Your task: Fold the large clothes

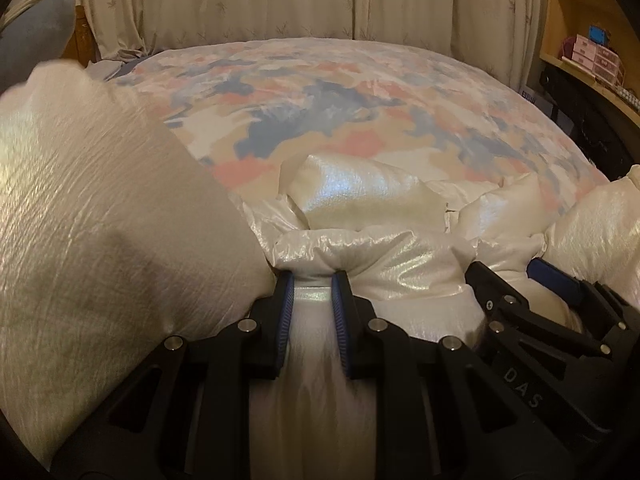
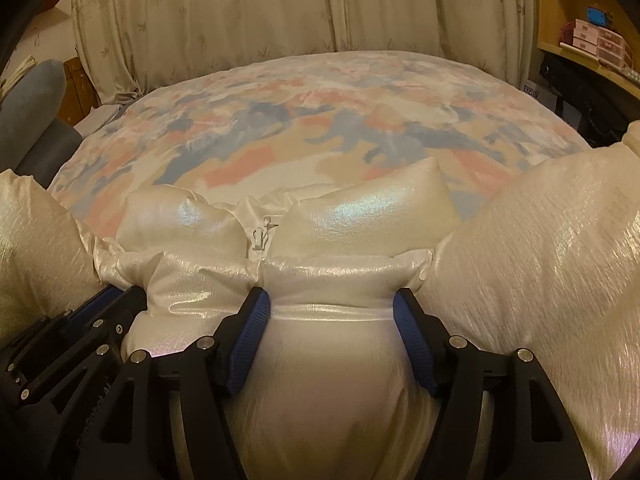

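Observation:
A shiny cream puffer jacket (image 1: pixel 360 208) lies at the near edge of the bed, its collar and zipper (image 2: pixel 262 236) facing away from me. My left gripper (image 1: pixel 312 280) is shut on a pinched fold of the jacket near the collar. My right gripper (image 2: pixel 330 300) sits just to its right, its jaws wider apart around a thick bulge of the same jacket (image 2: pixel 332 280), pressing it from both sides. The right gripper also shows in the left wrist view (image 1: pixel 532 276), the left one in the right wrist view (image 2: pixel 100 308). A sleeve (image 1: pixel 80 200) bulges at the left, another sleeve (image 2: pixel 540 240) at the right.
The bed carries a quilt (image 1: pixel 340 112) patterned in pink, blue and beige. Cream curtains (image 1: pixel 280 0) hang behind it. A wooden shelf with small pink drawers (image 1: pixel 592 56) stands at the right, a grey-blue cushion (image 1: pixel 32 32) at the left.

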Available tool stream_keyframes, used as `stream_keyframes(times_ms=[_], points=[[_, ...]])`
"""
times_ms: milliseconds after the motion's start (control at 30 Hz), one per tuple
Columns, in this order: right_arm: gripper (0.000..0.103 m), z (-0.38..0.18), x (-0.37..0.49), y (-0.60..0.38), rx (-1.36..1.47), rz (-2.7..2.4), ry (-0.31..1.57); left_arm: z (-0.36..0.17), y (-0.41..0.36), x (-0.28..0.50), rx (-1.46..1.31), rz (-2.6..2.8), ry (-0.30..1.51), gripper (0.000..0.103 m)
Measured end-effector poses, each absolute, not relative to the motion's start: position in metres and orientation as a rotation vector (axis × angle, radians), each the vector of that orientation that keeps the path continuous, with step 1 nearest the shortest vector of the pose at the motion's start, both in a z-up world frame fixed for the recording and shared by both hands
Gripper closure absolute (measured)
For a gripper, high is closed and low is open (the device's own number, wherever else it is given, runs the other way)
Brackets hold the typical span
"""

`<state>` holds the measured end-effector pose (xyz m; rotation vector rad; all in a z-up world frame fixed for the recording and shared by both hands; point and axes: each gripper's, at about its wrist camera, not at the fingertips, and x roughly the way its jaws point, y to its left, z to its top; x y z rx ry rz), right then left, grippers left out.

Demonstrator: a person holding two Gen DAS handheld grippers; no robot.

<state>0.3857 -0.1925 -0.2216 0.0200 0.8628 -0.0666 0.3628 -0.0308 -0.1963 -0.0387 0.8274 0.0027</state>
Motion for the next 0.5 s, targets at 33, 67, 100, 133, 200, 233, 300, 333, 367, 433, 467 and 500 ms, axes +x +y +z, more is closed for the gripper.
stream_keyframes(times_ms=[33, 67, 100, 133, 200, 233, 300, 333, 367, 433, 467, 500], points=[[0.038, -0.221, 0.387, -0.193, 0.014, -0.059, 0.872, -0.196, -0.030, 0.365, -0.033, -0.004, 0.837, 0.085], [0.038, -0.219, 0.389, -0.194, 0.012, -0.047, 0.886, -0.194, -0.029, 0.367, -0.028, -0.012, 0.847, 0.085], [0.038, -0.217, 0.390, -0.195, 0.014, -0.033, 0.898, -0.193, -0.029, 0.370, -0.023, -0.018, 0.856, 0.085], [0.038, -0.214, 0.391, -0.199, 0.020, -0.015, 0.911, -0.191, -0.028, 0.373, -0.017, -0.029, 0.870, 0.085], [0.038, -0.208, 0.393, -0.207, 0.033, 0.004, 0.924, -0.186, -0.022, 0.378, -0.008, -0.047, 0.894, 0.085], [0.039, -0.205, 0.394, -0.213, 0.037, 0.004, 0.929, -0.184, -0.018, 0.380, -0.010, -0.054, 0.902, 0.086], [0.041, -0.196, 0.395, -0.229, 0.039, -0.012, 0.929, -0.178, -0.008, 0.384, -0.003, -0.048, 0.912, 0.086], [0.045, -0.192, 0.396, -0.237, 0.042, -0.020, 0.927, -0.175, -0.002, 0.386, 0.000, -0.033, 0.914, 0.086], [0.048, -0.187, 0.396, -0.249, 0.054, -0.029, 0.925, -0.171, 0.007, 0.389, 0.000, -0.018, 0.918, 0.086], [0.051, -0.179, 0.397, -0.276, 0.085, -0.049, 0.921, -0.167, 0.022, 0.392, -0.005, 0.011, 0.921, 0.086], [0.054, -0.175, 0.397, -0.294, 0.111, -0.055, 0.919, -0.165, 0.031, 0.394, -0.009, 0.036, 0.920, 0.086], [0.056, -0.174, 0.396, -0.305, 0.125, -0.056, 0.920, -0.164, 0.039, 0.395, -0.016, 0.053, 0.920, 0.086]])
